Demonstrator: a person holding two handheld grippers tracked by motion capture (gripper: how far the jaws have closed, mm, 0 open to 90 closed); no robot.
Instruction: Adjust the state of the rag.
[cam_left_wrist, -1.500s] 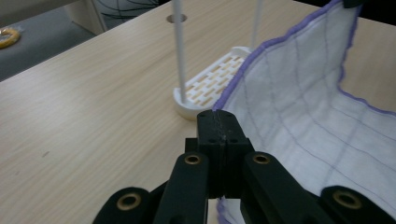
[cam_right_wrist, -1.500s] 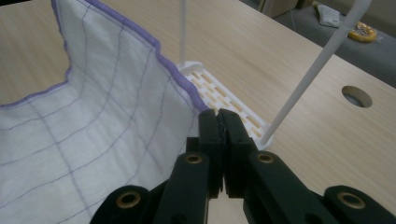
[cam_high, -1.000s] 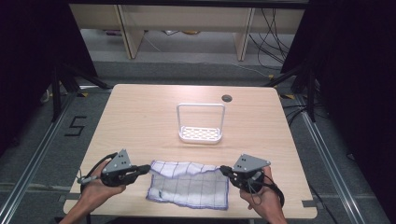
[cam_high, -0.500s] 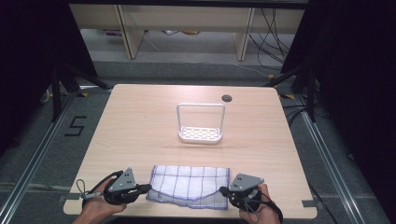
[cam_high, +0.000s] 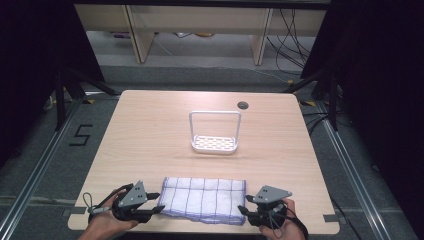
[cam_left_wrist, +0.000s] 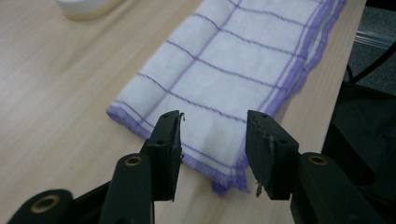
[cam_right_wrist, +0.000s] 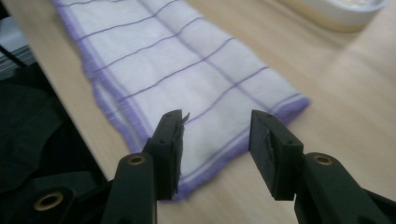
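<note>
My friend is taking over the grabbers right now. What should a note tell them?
Left gripper: jaws have just opened, nothing held, at the left end of the cloth.
Right gripper: jaws have just opened too, nothing held, at the cloth's right end.
Cloth: white with purple checks, folded into a long strip, flat along the table's near edge.
White rack: mid-table, behind the cloth, untouched.
Done: one fold, cloth let go.
Left: probably another fold, end to end, if a smaller bundle is wanted.
</note>
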